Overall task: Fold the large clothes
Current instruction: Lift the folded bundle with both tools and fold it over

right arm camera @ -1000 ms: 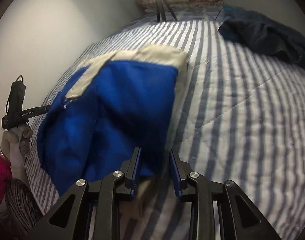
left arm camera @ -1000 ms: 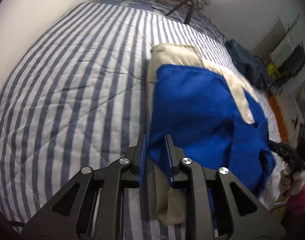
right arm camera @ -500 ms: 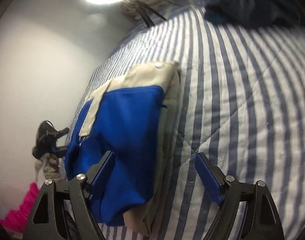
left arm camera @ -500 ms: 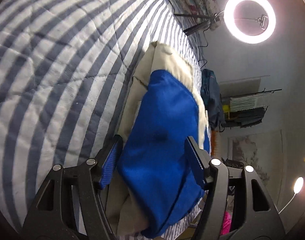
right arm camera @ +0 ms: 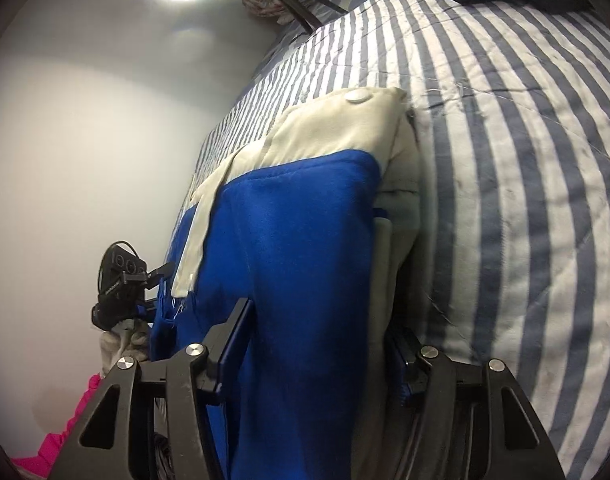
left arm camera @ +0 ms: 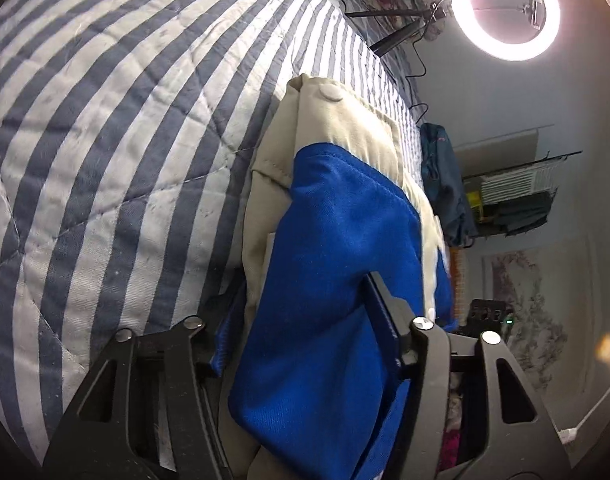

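A blue garment with beige trim (left arm camera: 345,240) lies folded into a thick stack on the striped quilt (left arm camera: 125,140). My left gripper (left arm camera: 301,320) straddles the stack's near end from above. Its jaws are closing, and both pads touch the fabric that fills the gap. In the right wrist view the same garment (right arm camera: 297,240) sits between the closing jaws of my right gripper (right arm camera: 321,336). Its left pad presses the blue cloth, while beige folds half hide the right finger (right arm camera: 405,356). A round beige button (right arm camera: 357,97) marks the far end.
The striped quilt (right arm camera: 525,160) stretches wide beside the garment. A dark blue clothing pile (left arm camera: 445,184) lies at the bed's far side. A ring light (left arm camera: 505,8) on a tripod stands by floral pillows. A pale wall (right arm camera: 85,160) borders the bed. A pink sleeve (right arm camera: 65,432) is low left.
Both grippers let go of the garment's edge, opened wide, rolled and sank. Their jaws have since narrowed around the folded stack, which now lies flatter on the quilt.
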Available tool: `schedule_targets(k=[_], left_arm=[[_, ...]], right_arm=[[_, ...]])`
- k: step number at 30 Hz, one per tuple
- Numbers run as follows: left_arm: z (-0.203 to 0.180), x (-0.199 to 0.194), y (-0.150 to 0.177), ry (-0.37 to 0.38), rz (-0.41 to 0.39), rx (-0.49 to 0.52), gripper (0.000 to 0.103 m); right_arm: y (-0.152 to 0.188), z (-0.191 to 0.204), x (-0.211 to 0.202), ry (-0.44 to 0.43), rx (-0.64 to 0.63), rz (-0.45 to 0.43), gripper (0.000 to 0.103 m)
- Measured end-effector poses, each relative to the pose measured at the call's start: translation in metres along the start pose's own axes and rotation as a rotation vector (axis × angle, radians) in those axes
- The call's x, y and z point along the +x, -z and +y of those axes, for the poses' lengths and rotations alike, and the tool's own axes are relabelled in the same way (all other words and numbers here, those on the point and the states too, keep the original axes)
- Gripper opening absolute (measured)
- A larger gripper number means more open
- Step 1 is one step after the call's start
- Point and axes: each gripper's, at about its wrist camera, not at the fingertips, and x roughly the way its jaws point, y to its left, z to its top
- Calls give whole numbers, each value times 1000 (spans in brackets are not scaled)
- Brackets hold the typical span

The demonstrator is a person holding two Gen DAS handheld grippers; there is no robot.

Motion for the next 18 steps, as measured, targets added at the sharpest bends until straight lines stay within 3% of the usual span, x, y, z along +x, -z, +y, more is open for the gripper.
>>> schedule_targets(k=[6, 11, 18], left_arm=[[-32, -4, 10, -115, -66, 110, 38], [-61, -8, 15, -163, -97, 181, 29], [-82, -21, 26, -105, -113, 170, 24]], right_arm=[[4, 33, 3, 92, -74, -3, 39], [3, 71, 4, 193, -173, -15, 29], [8, 118, -5, 267, -296, -47, 26]])
